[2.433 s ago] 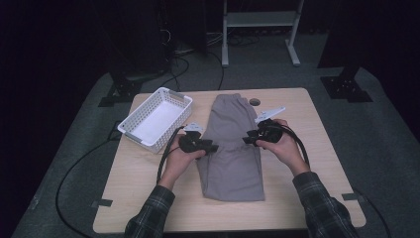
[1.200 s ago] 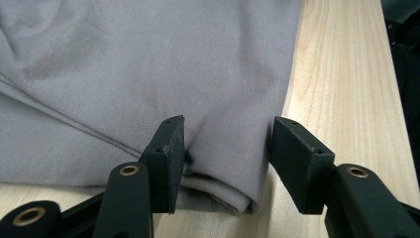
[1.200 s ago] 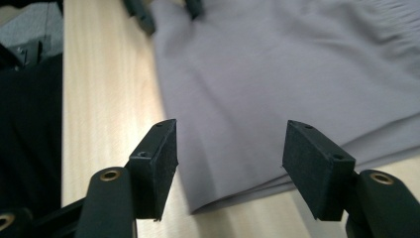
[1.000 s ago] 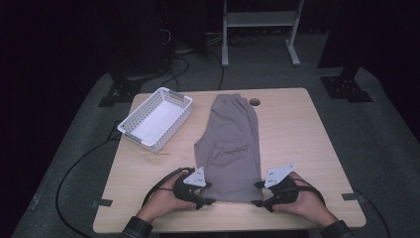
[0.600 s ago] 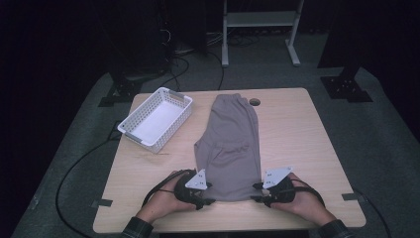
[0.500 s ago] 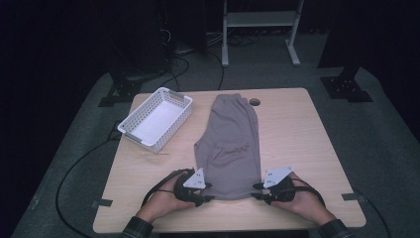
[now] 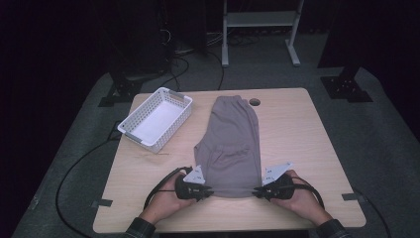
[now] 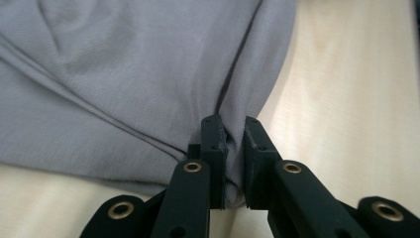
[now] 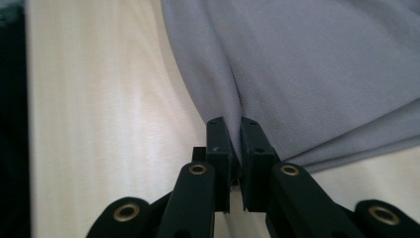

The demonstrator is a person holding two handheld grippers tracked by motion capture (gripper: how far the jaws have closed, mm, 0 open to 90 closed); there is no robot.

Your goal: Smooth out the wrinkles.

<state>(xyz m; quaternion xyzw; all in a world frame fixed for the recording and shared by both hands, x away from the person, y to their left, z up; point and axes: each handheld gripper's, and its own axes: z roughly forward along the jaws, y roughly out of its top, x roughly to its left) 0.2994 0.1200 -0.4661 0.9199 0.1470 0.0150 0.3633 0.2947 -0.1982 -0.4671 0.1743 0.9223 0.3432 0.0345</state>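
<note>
Jaws of the left gripper (image 7: 207, 190) and right gripper (image 7: 257, 191), having just closed, pinch the near corners of the grey shorts (image 7: 231, 144) lying mid-desk; folding appears barely begun.

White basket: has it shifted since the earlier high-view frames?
No. The white basket sits at the same spot on the far left part of the table, its corner past the table's left edge, the same gap to the grey shorts.
</note>
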